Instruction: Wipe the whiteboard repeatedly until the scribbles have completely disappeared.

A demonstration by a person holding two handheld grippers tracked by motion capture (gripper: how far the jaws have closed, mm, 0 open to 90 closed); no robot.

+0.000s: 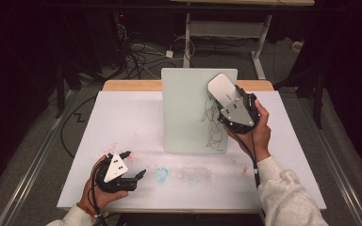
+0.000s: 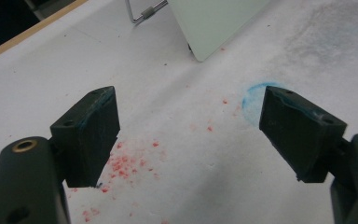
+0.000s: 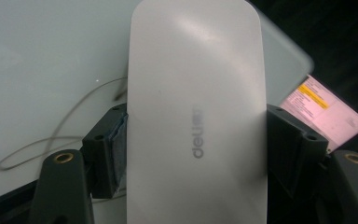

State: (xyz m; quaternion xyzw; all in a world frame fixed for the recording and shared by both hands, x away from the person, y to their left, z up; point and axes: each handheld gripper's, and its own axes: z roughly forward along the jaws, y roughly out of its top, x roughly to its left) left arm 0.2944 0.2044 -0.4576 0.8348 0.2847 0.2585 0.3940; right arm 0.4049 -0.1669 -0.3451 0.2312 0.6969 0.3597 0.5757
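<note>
A pale green-white whiteboard (image 1: 188, 108) stands propped upright in the middle of the table, with black scribbles (image 1: 212, 127) on its right side. My right gripper (image 1: 226, 96) is shut on a white eraser (image 1: 222, 88) and holds it against the board's upper right. In the right gripper view the eraser (image 3: 198, 112) sits clamped between both jaws, with the board (image 3: 51, 70) and a pen line behind it. My left gripper (image 1: 134, 165) rests open on the table at the front left, nothing between its fingers (image 2: 91, 135).
White paper (image 1: 122, 122) covers the table, marked with red specks (image 2: 121, 165), a blue ring (image 1: 160, 174) and a grey smudge (image 1: 193, 174). The board's wire stand (image 2: 142, 14) shows behind it. A wooden edge (image 1: 132, 85) runs along the back; cables and desk legs lie beyond.
</note>
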